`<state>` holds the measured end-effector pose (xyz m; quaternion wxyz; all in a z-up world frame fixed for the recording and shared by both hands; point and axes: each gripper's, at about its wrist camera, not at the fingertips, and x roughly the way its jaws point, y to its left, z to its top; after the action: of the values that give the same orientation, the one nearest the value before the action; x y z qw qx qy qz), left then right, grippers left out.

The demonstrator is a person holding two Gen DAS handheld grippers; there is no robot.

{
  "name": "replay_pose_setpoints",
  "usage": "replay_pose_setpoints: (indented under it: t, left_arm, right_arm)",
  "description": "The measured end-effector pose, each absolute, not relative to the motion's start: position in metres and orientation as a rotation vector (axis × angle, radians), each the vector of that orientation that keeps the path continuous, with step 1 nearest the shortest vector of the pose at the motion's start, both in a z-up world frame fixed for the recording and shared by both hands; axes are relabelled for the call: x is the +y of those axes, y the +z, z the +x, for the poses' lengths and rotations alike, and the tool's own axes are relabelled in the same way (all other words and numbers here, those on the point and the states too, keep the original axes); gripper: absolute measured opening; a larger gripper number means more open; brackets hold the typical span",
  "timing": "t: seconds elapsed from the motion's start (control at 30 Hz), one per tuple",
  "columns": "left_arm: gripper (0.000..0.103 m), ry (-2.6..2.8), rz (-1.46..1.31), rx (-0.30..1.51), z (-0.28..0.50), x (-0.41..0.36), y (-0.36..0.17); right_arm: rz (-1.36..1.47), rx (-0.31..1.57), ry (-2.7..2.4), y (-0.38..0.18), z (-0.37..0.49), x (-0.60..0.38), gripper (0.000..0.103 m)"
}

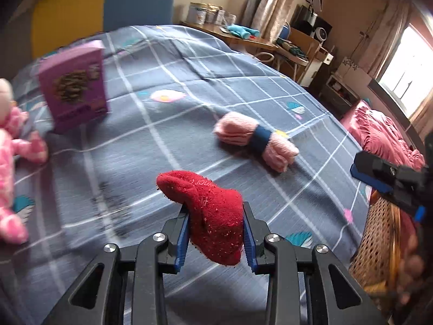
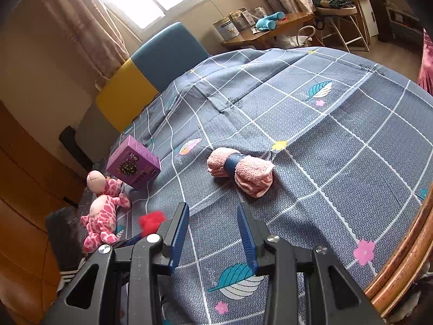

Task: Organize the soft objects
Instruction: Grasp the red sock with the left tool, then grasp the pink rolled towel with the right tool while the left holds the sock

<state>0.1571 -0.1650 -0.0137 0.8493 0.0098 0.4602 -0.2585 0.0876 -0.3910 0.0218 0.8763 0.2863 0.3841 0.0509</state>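
Observation:
A red fuzzy sock (image 1: 213, 216) hangs between the blue pads of my left gripper (image 1: 216, 208), which is shut on it just above the grey checked bedcover (image 1: 167, 62). The sock's tip (image 2: 151, 220) shows in the right wrist view, left of my right gripper (image 2: 212, 207). That gripper is open over the bed with nothing between its fingers. A rolled pink towel with a blue band (image 1: 255, 140) (image 2: 239, 170) lies on the bed beyond both grippers. A pink spotted plush toy (image 1: 10, 149) (image 2: 101, 216) lies at the left.
A purple box (image 1: 74, 86) (image 2: 132, 162) stands on the bed near the plush toy. A woven basket (image 1: 379, 243) with a wooden rim (image 2: 406, 257) sits at the bed's right edge. Beyond the bed are a yellow and blue headboard (image 2: 151, 70) and a cluttered wooden desk (image 2: 270, 32).

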Motion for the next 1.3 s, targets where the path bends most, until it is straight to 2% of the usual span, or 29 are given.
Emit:
replay_pose_setpoints:
  t: [0.13,0.4,0.43,0.57,0.93,1.1,1.17,1.3]
  left_arm:
    - [0.036,-0.463,0.047,0.958,0.138,-0.116,-0.015]
    - [0.036,-0.306,-0.03,1.028,0.114,-0.033,-0.049]
    - [0.037,-0.311,-0.054,1.023,0.112,-0.029,-0.05]
    - [0.039,-0.314,-0.089,1.016,0.111,-0.026,-0.053]
    - [0.043,-0.308,-0.11,1.016,0.11,-0.024,-0.057]
    - [0.043,-0.302,-0.11,1.005,0.109,-0.025,-0.058]
    - [0.044,-0.297,-0.103,1.003,0.109,-0.026,-0.059]
    - [0.044,-0.292,-0.094,0.99,0.108,-0.027,-0.059]
  right_arm:
    - [0.568,0.839,0.101,0.02,0.091,-0.386,0.037]
    - [0.37,1.007,0.165,0.018,0.135,-0.355,0.037]
    - [0.322,1.013,0.171,0.02,0.146,-0.351,0.042]
    - [0.158,1.063,0.16,0.015,0.191,-0.34,0.05]
    - [-0.138,1.244,0.088,-0.04,0.262,-0.33,0.054]
    - [-0.166,1.248,0.079,-0.056,0.264,-0.328,0.054]
    - [-0.178,1.22,0.065,-0.057,0.262,-0.327,0.044]
    - [-0.17,1.164,0.063,-0.045,0.249,-0.316,0.039]
